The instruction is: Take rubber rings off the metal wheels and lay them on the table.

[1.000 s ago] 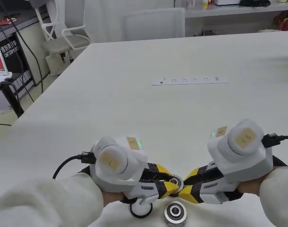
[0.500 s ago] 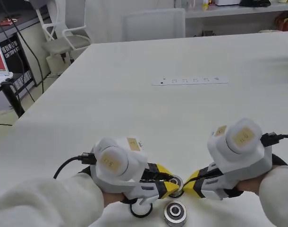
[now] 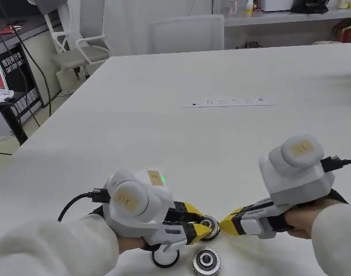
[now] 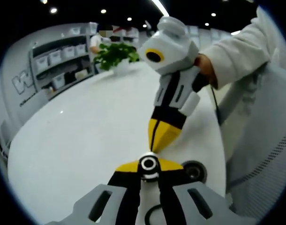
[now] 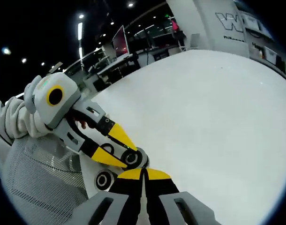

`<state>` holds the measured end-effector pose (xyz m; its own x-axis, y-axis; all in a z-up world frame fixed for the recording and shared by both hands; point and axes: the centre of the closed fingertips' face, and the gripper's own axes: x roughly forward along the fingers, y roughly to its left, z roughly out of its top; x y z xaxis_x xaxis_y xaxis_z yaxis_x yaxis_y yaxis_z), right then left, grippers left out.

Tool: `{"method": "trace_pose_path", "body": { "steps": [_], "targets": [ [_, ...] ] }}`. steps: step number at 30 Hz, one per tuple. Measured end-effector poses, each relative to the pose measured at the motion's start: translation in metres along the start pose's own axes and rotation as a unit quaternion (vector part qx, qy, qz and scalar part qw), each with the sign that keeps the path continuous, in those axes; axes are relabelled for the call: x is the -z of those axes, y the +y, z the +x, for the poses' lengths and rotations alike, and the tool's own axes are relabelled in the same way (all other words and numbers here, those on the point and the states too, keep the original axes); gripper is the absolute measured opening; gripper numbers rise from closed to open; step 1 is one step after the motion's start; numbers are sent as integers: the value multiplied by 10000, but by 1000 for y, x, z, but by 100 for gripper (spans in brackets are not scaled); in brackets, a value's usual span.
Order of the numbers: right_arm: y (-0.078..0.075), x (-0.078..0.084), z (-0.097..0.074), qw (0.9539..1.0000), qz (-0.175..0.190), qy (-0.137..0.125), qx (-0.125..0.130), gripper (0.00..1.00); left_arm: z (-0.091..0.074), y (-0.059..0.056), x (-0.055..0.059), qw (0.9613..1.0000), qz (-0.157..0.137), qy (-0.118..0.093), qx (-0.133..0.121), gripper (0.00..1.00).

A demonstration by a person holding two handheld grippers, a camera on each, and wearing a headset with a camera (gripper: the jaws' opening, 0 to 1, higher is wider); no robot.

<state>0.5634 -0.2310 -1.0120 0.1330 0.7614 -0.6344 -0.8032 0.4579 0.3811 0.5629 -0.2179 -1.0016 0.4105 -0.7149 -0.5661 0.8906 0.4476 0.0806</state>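
My left gripper [image 3: 204, 229] is shut on a small metal wheel [image 3: 210, 224] and holds it just above the table; its own view shows that wheel [image 4: 148, 162] clamped between the yellow tips. My right gripper [image 3: 224, 223] is shut, and its tip touches the wheel's rim from the right. The frames do not show whether rubber is pinched between its jaws. In the right gripper view its closed tips [image 5: 143, 171] meet the held wheel [image 5: 132, 158]. A second wheel [image 3: 206, 261] lies on the table in front of the grippers, and beside it lies a loose black rubber ring [image 3: 164, 259].
The white table [image 3: 221, 144] stretches far ahead, with a white power strip [image 3: 228, 102] lying across its middle. Chairs [image 3: 187, 31] stand at the far edge and a black cable [image 3: 77, 201] trails from the left gripper. Shelving and a potted plant [image 4: 116, 52] are off to the right.
The right gripper has rolled and drawn its jaws together at the edge of the held wheel. The left gripper keeps its hold. The head camera has shifted slightly.
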Motion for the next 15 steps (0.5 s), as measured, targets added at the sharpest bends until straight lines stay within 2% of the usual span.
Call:
{"method": "trace_pose_path", "body": {
  "steps": [7, 12, 15],
  "targets": [
    [4, 1, -2, 9990, 383, -44, -220, 0, -1, -4, 0, 10000, 41, 74, 15, 14],
    [4, -2, -1, 9961, 793, -198, -332, 0, -1, -4, 1, 9999, 26, 97, -124, 14],
    [6, -3, -1, 9957, 827, -219, -348, 0, -2, -4, 2, 9998, -13, 53, -194, 14]
  ]
}}
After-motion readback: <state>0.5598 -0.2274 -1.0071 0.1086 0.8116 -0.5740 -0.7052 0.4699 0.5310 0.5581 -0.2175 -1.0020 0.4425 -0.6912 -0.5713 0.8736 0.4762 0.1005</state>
